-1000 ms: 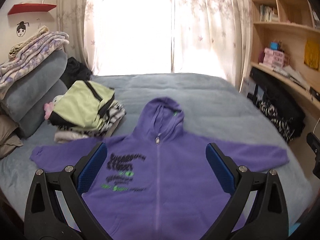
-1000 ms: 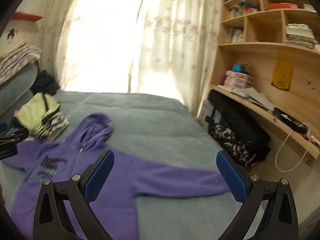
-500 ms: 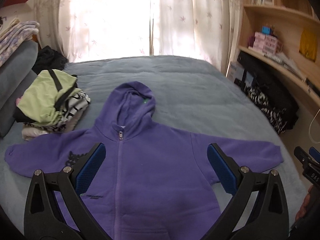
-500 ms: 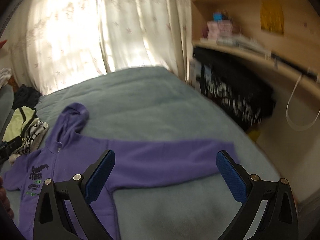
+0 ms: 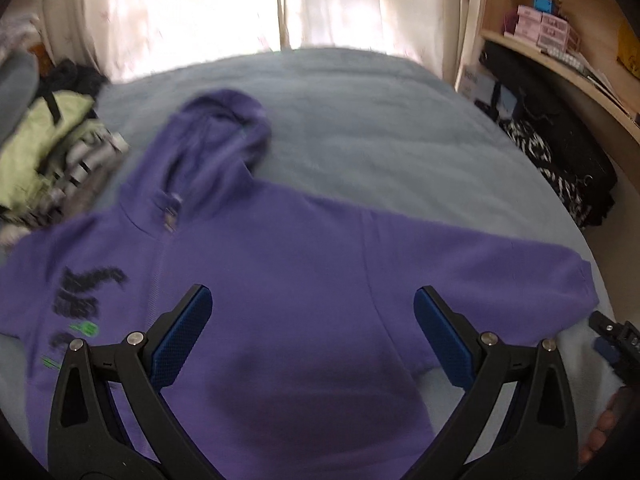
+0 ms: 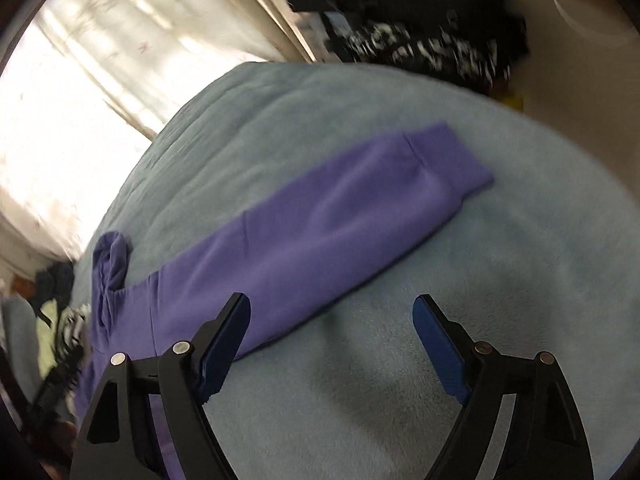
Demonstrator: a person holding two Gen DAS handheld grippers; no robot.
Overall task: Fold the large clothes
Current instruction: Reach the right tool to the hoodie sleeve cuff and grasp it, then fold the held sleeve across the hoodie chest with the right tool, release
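Both grippers drop in, jaws apart and empty, the right gripper just narrowing over the grey-blue fleece bedcover; the left gripper hovers above the purple zip-up fleece hoodie, spread flat mid-bed. Best pinch the outstretched sleeve near its cuff by the bed's right edge, taking both layers.

The fleece zip-up hoodie is a solid violet-purple, with blurred black lettering and small neon-green marks on one chest panel. Under it the plush bed cover is a pale grey-blue. A folded lime-green garment with black trim tops a black-and-white striped pile. The sheer curtains are cream with faint pinkish leaf prints (washed out by daylight). Both grippers' pads are deep blue on black frames.
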